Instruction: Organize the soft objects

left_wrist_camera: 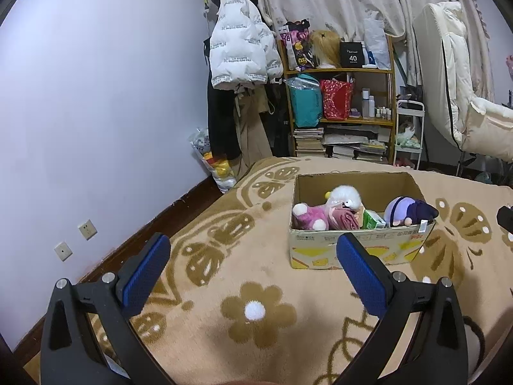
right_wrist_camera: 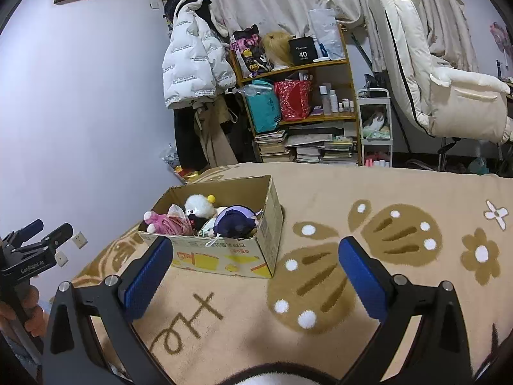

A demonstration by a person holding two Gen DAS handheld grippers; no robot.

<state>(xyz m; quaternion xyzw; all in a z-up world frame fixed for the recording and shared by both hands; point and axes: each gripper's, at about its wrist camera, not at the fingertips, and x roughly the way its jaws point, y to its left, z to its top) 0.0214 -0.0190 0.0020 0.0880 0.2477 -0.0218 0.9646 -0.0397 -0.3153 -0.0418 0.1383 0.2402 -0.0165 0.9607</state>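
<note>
An open cardboard box (left_wrist_camera: 362, 247) (right_wrist_camera: 224, 260) stands on the tan flowered blanket (left_wrist_camera: 256, 288) (right_wrist_camera: 352, 192). Inside lie a pink plush (left_wrist_camera: 306, 216) (right_wrist_camera: 166, 223), a white fluffy plush (left_wrist_camera: 346, 196) (right_wrist_camera: 198, 205), a purple-and-navy plush doll (left_wrist_camera: 408, 210) (right_wrist_camera: 235, 221) and a green packet (left_wrist_camera: 373, 219). My left gripper (left_wrist_camera: 253, 240) is open with nothing between its blue pads, held back from the box's near side. My right gripper (right_wrist_camera: 256, 243) is open too, to the right of the box. In the right wrist view the left gripper (right_wrist_camera: 41, 229) shows at the far left, held by a hand (right_wrist_camera: 30, 308).
A lilac wall (left_wrist_camera: 96, 96) runs along the bed's left side. Beyond the bed stand a wooden shelf (left_wrist_camera: 340, 102) (right_wrist_camera: 298, 96) with bags and books, hanging coats (left_wrist_camera: 240, 48) (right_wrist_camera: 192, 57), a small white cart (right_wrist_camera: 375, 128) and a white padded chair (right_wrist_camera: 449, 80).
</note>
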